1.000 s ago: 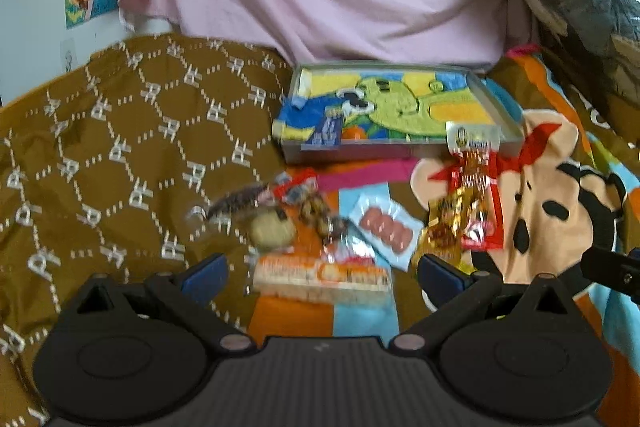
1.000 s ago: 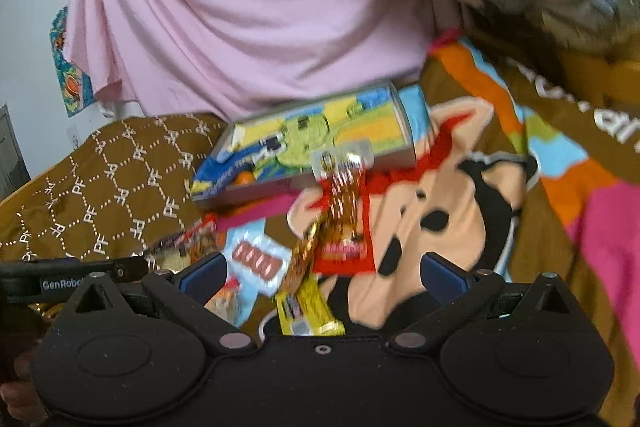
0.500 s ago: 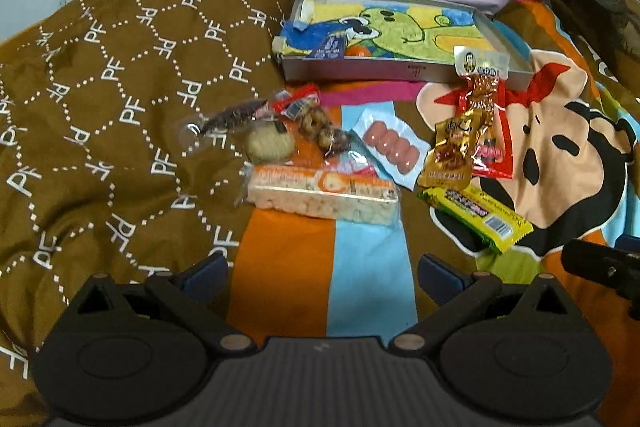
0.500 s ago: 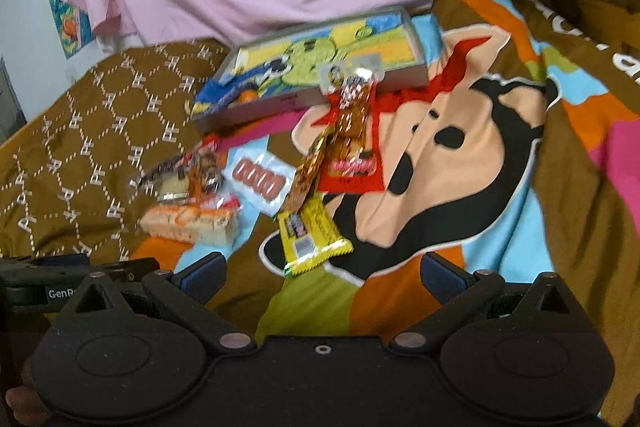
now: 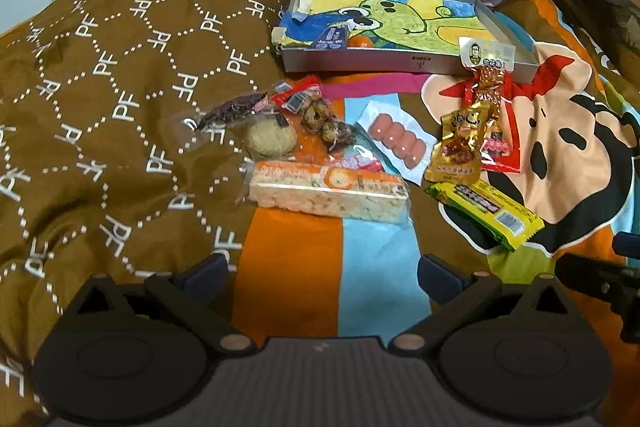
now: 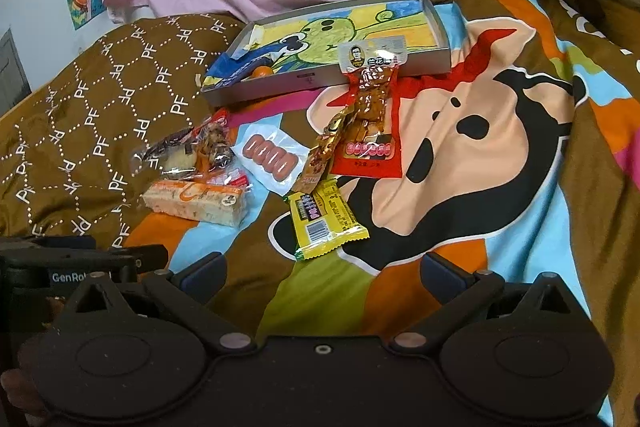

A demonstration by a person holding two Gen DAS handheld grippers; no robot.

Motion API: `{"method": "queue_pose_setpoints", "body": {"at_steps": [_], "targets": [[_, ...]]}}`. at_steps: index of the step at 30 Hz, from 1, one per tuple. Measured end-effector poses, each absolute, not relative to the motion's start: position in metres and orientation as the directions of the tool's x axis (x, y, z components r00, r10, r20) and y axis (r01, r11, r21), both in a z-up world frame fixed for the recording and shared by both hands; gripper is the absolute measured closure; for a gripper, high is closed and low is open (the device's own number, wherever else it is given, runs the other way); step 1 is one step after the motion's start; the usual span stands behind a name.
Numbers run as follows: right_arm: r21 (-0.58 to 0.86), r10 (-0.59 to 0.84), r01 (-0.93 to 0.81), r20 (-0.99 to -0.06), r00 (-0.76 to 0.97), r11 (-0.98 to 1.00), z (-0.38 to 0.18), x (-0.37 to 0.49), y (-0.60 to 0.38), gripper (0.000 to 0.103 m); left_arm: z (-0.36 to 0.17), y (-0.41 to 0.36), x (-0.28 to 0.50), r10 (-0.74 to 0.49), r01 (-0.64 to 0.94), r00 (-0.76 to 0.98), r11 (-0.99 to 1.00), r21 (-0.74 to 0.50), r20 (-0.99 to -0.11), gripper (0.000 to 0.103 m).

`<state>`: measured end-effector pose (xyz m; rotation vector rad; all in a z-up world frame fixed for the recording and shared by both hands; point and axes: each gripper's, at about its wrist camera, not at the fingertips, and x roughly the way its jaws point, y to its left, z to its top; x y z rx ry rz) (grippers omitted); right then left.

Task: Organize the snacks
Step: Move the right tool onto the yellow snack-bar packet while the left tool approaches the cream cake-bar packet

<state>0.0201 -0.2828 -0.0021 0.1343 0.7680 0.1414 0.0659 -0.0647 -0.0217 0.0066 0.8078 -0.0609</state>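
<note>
Snack packets lie scattered on a bed just in front of a shallow grey tray (image 5: 404, 61) lined with a cartoon picture, probably where they belong. Nearest the tray, a red packet (image 5: 490, 95) leans on its front wall. Further from it lie a sausage pack (image 5: 396, 143), a rice-crisp bar (image 5: 328, 193) and a yellow wrapper (image 5: 486, 213). The left tool (image 5: 322, 273) and right tool (image 6: 322, 271) both hover spread wide and empty, short of the snacks, likely choosing a first pick. Only the right view shows a hand (image 6: 20, 387) gripping the left tool's handle.

Wrapped snacks (image 5: 332, 163) loose on bedspread before shallow tray (image 5: 404, 61)
</note>
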Motion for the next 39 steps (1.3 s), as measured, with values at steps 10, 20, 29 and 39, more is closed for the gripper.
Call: {"method": "queue_pose_setpoints", "body": {"at_steps": [10,20,29,39], "targets": [[0.128,0.182,-0.13,-0.684,0.706,0.983,-0.011,0.038,-0.273,0.001,-0.021,-0.05,0.1,-0.053,0.134,0.708,0.989,0.06,-0.704,0.0],[0.126,0.206,-0.166,-0.692,0.692,0.978,-0.029,0.079,-0.265,0.001,-0.035,-0.023,0.143,-0.128,0.216,0.688,0.976,0.034,-0.715,0.0],[0.131,0.209,-0.165,-0.709,0.674,0.977,-0.046,0.105,-0.264,0.002,-0.046,-0.024,0.176,-0.306,0.445,0.635,0.896,0.012,-0.709,0.0],[0.137,0.224,-0.182,-0.73,0.646,0.974,-0.055,0.113,-0.261,0.005,-0.053,-0.027,0.19,-0.413,0.603,0.53,0.797,-0.014,-0.741,0.0]]}}
